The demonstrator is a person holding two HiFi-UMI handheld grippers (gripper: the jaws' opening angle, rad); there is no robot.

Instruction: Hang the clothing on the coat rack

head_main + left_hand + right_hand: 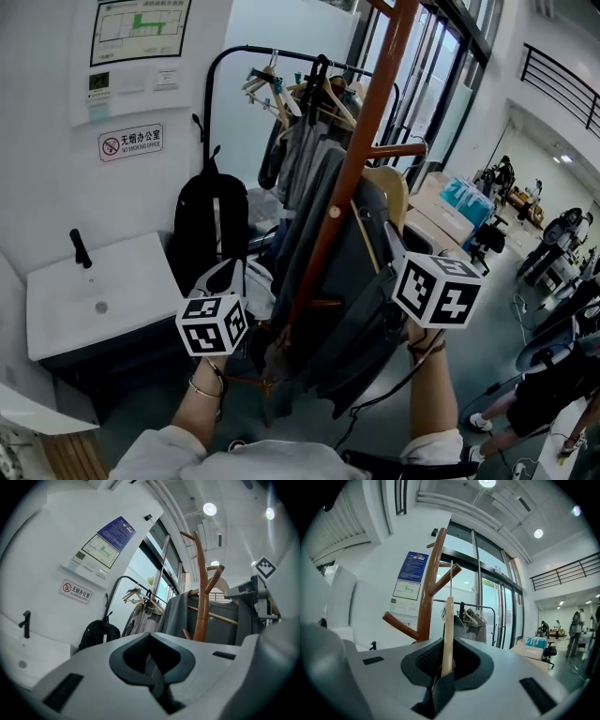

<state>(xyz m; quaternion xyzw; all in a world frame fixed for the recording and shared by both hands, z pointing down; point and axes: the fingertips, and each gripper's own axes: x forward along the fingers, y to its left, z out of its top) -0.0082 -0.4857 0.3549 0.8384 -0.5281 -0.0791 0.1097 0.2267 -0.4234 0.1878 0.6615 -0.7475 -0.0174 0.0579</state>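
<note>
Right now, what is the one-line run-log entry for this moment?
left gripper: shut on dark grey garment | right gripper: shut on pale wooden hanger | garment: at brown wooden coat rack | hung: cannot tell

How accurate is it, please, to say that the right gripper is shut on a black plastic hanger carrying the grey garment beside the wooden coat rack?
Not quite: in the right gripper view the right gripper is shut on a pale wooden hanger, not black plastic. The grey garment and wooden coat rack are as stated.
</note>
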